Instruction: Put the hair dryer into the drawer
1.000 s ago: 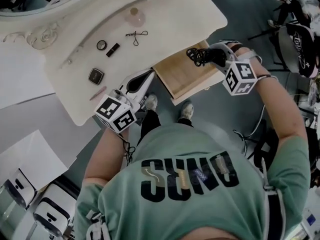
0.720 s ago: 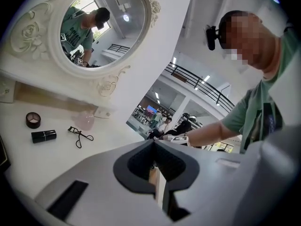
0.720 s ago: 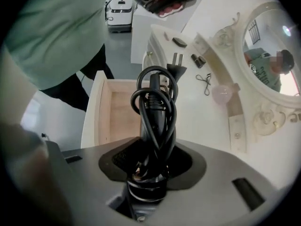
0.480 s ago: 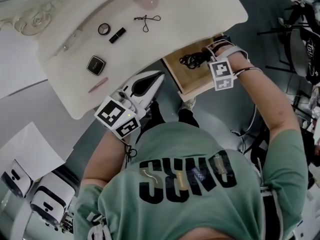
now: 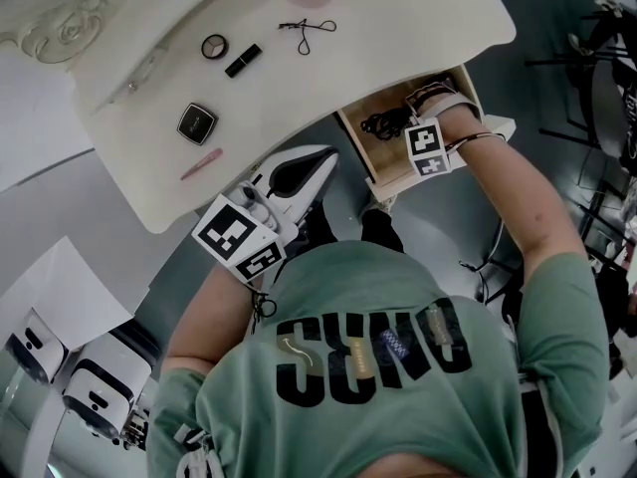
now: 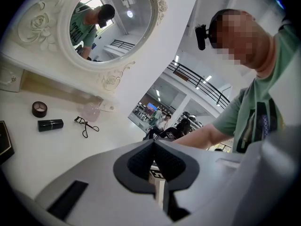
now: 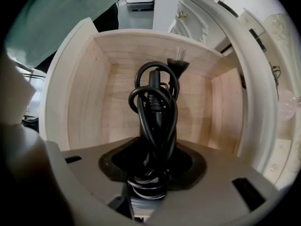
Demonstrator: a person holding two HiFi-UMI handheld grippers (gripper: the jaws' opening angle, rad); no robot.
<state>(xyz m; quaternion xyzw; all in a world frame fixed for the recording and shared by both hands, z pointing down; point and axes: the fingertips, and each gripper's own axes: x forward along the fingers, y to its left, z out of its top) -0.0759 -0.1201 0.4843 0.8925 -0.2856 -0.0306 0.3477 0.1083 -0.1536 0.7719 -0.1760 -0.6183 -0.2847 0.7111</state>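
Observation:
The black hair dryer (image 7: 154,107), its cord coiled round it and the plug (image 7: 178,64) at the far end, hangs inside the open wooden drawer (image 7: 117,102). My right gripper (image 7: 153,168) is shut on it and points steeply down. In the head view the dark bundle (image 5: 382,122) lies over the drawer's floor (image 5: 364,139), just ahead of the right gripper (image 5: 401,120). My left gripper (image 5: 320,159) is held level below the table's front edge, left of the drawer. In the left gripper view its pads (image 6: 141,157) meet with nothing between them.
The white dressing table (image 5: 328,78) carries an eyelash curler (image 5: 307,26), a lipstick (image 5: 243,60), a round compact (image 5: 214,46), a square compact (image 5: 197,123) and a pink pen (image 5: 202,163). An oval mirror (image 6: 113,22) stands behind. White machines (image 5: 90,396) sit on the floor at lower left.
My right gripper has come down with the hair dryer from above the drawer's front into the drawer and now points steeply down. The left gripper has sunk a little.

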